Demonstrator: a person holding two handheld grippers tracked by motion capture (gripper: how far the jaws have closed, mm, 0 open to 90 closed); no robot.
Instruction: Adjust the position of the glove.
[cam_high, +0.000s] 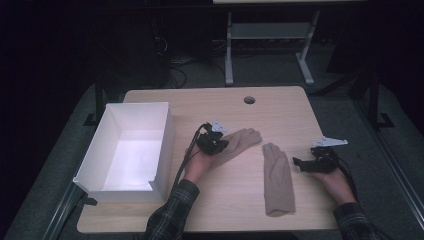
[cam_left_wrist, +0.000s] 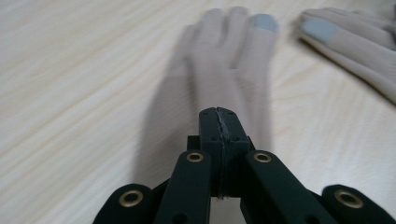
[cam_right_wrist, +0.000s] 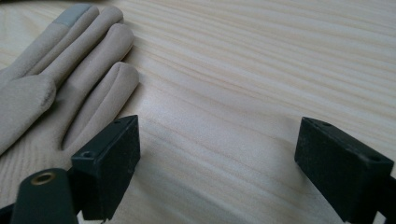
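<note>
Left tongs (cam_left_wrist: 218, 116) closed on cuff of left glove (cam_high: 239, 141), barely lifted. Right tongs (cam_right_wrist: 217, 163) open beside second glove (cam_high: 278, 177). White box (cam_high: 165, 145) empty; I judge both gloves remain.

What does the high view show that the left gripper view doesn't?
High view: the white box at the table's left, the open right gripper, both forearms. Left gripper view: the left gripper shut on the left glove's cuff, and grey fingertip patches close up. Both: two beige gloves, including the right glove, on the wooden table.
</note>
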